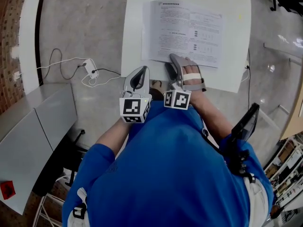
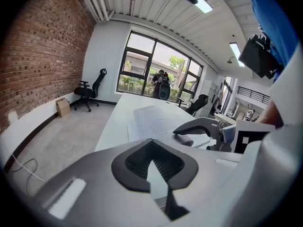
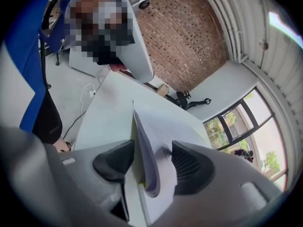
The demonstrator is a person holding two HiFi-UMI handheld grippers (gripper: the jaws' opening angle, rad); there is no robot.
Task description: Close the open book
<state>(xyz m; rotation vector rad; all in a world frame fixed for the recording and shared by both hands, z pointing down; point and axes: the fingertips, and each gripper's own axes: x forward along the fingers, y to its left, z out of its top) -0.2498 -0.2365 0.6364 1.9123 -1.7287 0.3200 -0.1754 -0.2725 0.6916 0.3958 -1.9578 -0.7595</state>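
A cable point(image 1: 61, 63) trails over the floor left of a white table point(image 1: 135, 32). At the table's near edge the left gripper point(image 1: 140, 74), held by a person in blue, hangs just off the left corner with its jaws together and nothing between them. Just right of it, the right gripper point(image 1: 176, 64) reaches over the near edge onto the open book point(image 1: 189, 32). Its jaws stand wide apart around a curled sheaf of pages that rises from the book. The left pad is clear of the paper, and whether the right one touches it cannot be told. The book lies flat, print up, along the near edge and right of the table's middle, its far pages spread toward the windows.
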